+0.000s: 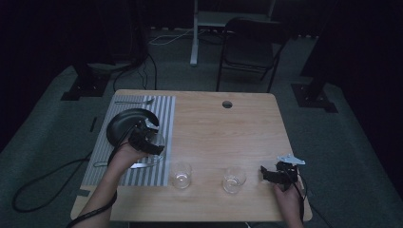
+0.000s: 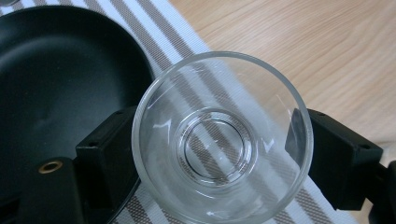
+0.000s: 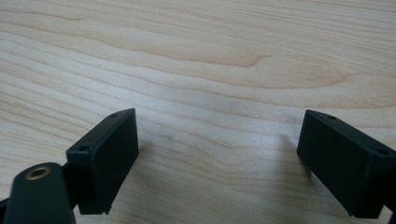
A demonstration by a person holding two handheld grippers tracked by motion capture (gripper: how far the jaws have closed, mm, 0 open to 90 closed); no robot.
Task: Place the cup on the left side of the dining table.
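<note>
My left gripper (image 1: 151, 137) is shut on a clear drinking glass (image 2: 219, 140), one black jaw pressed to each side of it. I look straight down into the glass; it is over the striped placemat (image 2: 154, 28), just right of a black plate (image 2: 56, 79). In the high view this glass (image 1: 158, 141) is at the plate's (image 1: 124, 124) right rim. My right gripper (image 1: 265, 173) hangs open near the table's front right, its jaws (image 3: 217, 140) wide apart over bare wood with nothing between them.
Two more clear glasses (image 1: 181, 175) (image 1: 234, 179) stand near the front edge, between the placemat (image 1: 166, 114) and my right gripper. A fork (image 1: 134, 101) lies along the mat's far end and another utensil (image 1: 138, 165) near its front. A cable hole (image 1: 227, 104) sits at the back; a chair (image 1: 252, 47) stands beyond.
</note>
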